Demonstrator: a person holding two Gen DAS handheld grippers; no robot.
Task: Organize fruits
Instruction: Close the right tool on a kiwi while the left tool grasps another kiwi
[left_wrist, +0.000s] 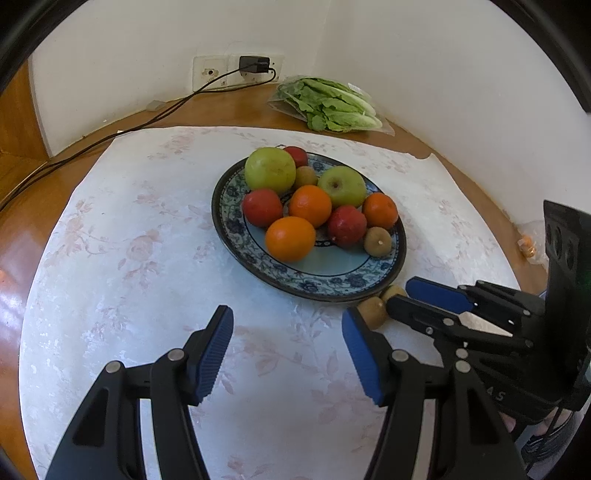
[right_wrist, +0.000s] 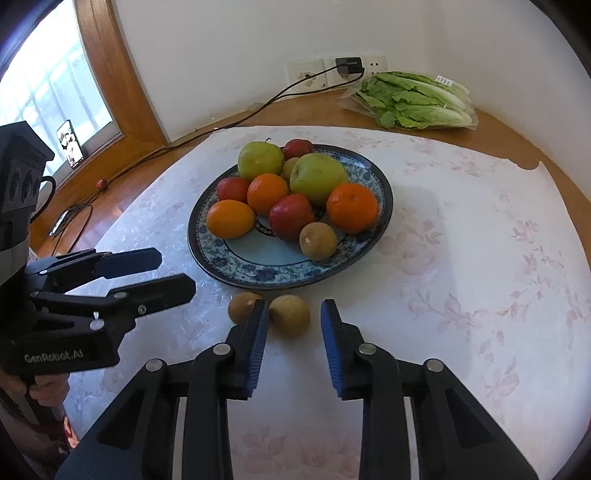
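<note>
A blue patterned plate (left_wrist: 332, 288) (right_wrist: 258, 275) on the flowered tablecloth holds green apples (left_wrist: 270, 169), oranges (left_wrist: 290, 238), red fruits (left_wrist: 262, 206) and two kiwis (right_wrist: 317, 240). Two more kiwis lie on the cloth just in front of the plate. One kiwi (right_wrist: 290, 314) (left_wrist: 393, 291) sits between the tips of my right gripper (right_wrist: 293, 325) (left_wrist: 400, 297), close against the left pad, with a small gap to the right pad. The other kiwi (right_wrist: 242, 307) (left_wrist: 373, 313) lies just outside that left finger. My left gripper (left_wrist: 288, 332) (right_wrist: 177, 272) stands open and empty over the cloth, left of the kiwis.
A bag of lettuce (left_wrist: 328, 103) (right_wrist: 410, 99) lies at the back by the wall. A black charger (left_wrist: 255, 64) sits in the wall socket, its cable (left_wrist: 147, 120) trailing left across the wooden table. A phone (right_wrist: 69, 142) leans at the window.
</note>
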